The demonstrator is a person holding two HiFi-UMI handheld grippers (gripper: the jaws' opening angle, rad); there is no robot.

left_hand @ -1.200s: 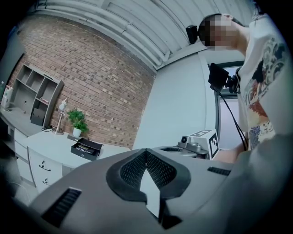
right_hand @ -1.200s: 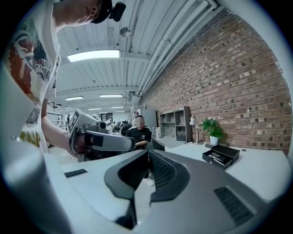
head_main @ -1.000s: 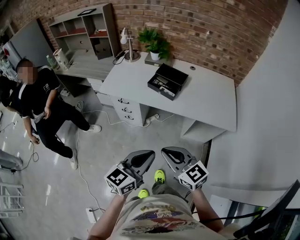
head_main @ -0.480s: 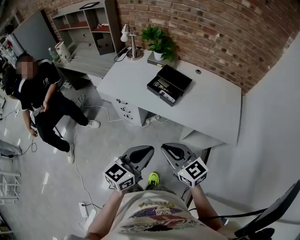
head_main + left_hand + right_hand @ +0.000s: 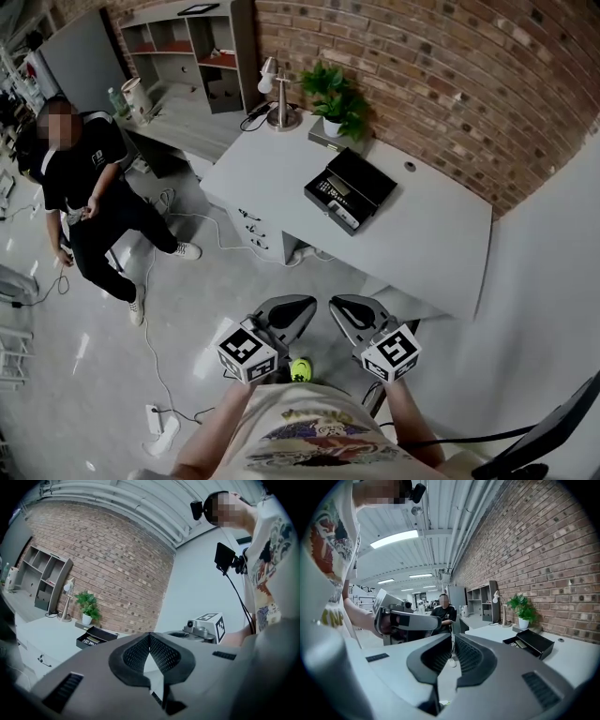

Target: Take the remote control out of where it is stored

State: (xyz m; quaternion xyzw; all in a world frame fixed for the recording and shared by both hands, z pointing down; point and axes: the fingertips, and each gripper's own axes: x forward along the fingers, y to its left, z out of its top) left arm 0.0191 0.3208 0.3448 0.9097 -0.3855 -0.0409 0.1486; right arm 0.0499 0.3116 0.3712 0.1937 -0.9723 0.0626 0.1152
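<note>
**A:** What is everything made of?

**B:** The table (image 5: 272, 169) is smooth matte grey with an angled outline. It stands against a rough red brick wall (image 5: 450, 75). On it sits a flat black box (image 5: 370, 178), hard-shelled and rectangular, with its lid thrown back. The remote control (image 5: 335, 186), a slim slab with pale keys, lies in the box's open tray. A leafy potted plant (image 5: 336, 94) and a slender metal lamp (image 5: 278, 89) stand behind the box.

**A:** And the tools?

**B:** They are grey moulded shells with black ribbed pads. The left tool (image 5: 286, 314) has its jaws pressed together with nothing between them. The right tool (image 5: 354, 316) is closed and empty too.

**A:** Where is the remote from there?

**B:** Well apart from both. Glossy grey floor (image 5: 187, 309) lies between the tools and the table. The box is ahead of them, more in line with the right tool.

**A:** How are they held?

**B:** Low in front of the chest, side by side, near each other but not touching. The tips point towards the table. The left marker cube (image 5: 247, 353) and right marker cube (image 5: 391, 352) sit nearest the body.
</note>
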